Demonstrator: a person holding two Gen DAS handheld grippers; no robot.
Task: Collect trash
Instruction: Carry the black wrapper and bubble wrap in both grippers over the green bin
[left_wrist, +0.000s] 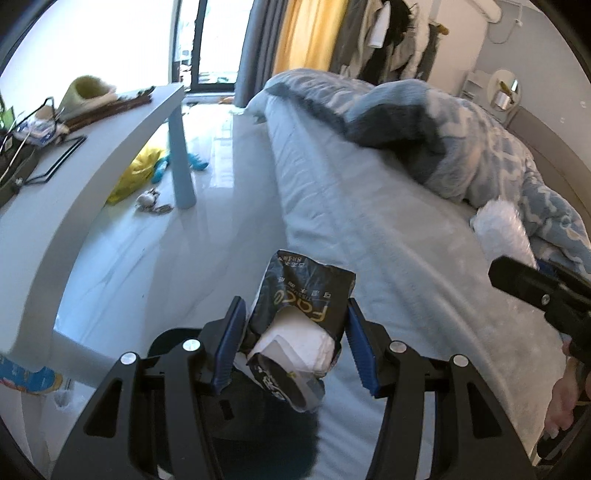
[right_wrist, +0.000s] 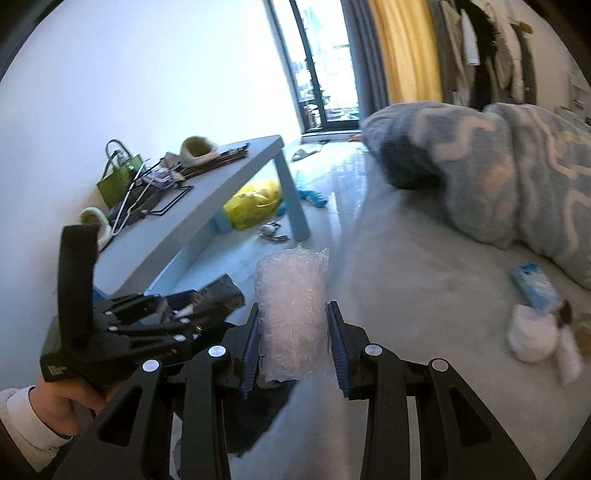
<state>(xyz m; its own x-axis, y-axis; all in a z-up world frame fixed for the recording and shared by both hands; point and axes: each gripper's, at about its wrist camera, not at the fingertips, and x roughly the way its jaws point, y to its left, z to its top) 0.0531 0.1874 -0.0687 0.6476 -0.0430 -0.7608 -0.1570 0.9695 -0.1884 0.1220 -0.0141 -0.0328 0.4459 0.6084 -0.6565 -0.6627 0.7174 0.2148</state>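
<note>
Both tools grip trash: left (left_wrist: 291, 343) a half-hidden tissue pack (left_wrist: 306, 314), right (right_wrist: 291, 343) bubble wrap (right_wrist: 291, 314).

The lower end of the black tissue pack (left_wrist: 303, 325) drops behind the left gripper (left_wrist: 291, 343) and cannot be followed; the print on it is partly legible only; the right gripper (left_wrist: 543, 295) is cut off by the left wrist picture's right edge, its jaws out of that view; the small litter on the bed (right_wrist: 424, 280), a blue-and-white packet (right_wrist: 535, 288) and white wads (right_wrist: 532, 336), is smeared by blur; the things on the desk (right_wrist: 207, 195) are too small to name.
</note>
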